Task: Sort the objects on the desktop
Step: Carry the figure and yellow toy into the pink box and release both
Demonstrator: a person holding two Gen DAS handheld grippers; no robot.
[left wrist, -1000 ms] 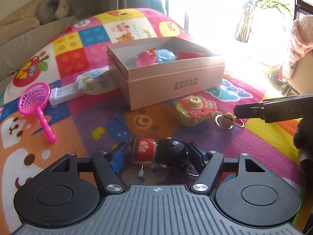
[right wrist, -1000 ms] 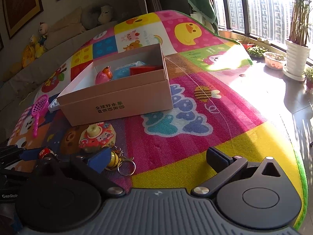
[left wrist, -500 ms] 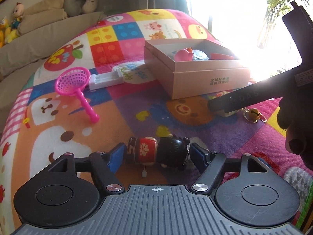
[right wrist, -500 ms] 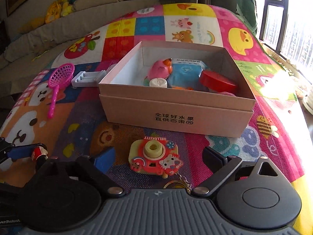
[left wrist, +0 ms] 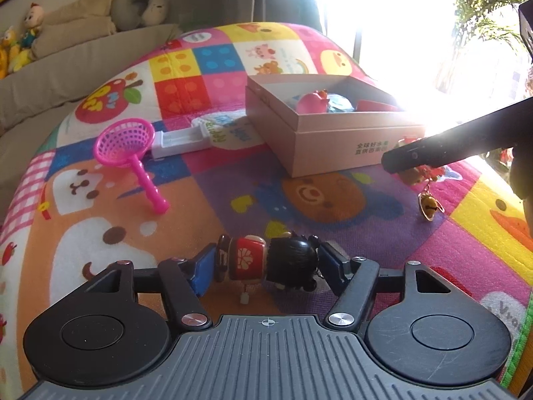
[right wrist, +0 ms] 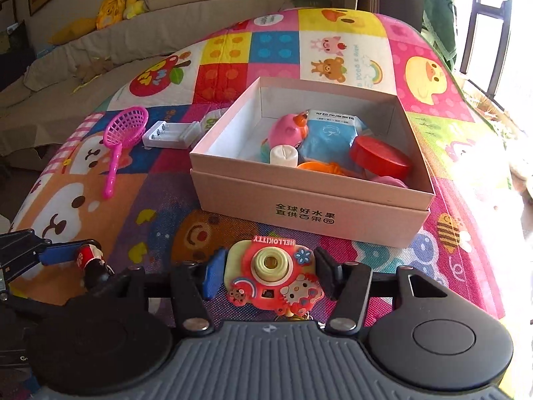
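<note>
My left gripper [left wrist: 265, 263] is shut on a small doll [left wrist: 266, 261] with a red body and black hair, held sideways just above the play mat. My right gripper [right wrist: 266, 271] is shut on a yellow and red toy camera keychain [right wrist: 271, 275], lifted in front of the open cardboard box [right wrist: 313, 213]. The box [left wrist: 349, 140] holds a pink pig toy [right wrist: 288, 130], a blue packet, a red lid [right wrist: 379, 156] and other small items. The camera's gold bell [left wrist: 428, 205] hangs below the right gripper in the left wrist view.
A pink toy net [left wrist: 130, 146] and a white battery holder [left wrist: 176, 140] lie on the colourful play mat [left wrist: 100, 226] left of the box. A sofa with plush toys [right wrist: 126, 3] stands behind. Bright windows and plants are at the right.
My right gripper has closed on the toy camera and lifted it off the mat. My left gripper has kept its hold on the doll and drawn back to the left, away from the box.
</note>
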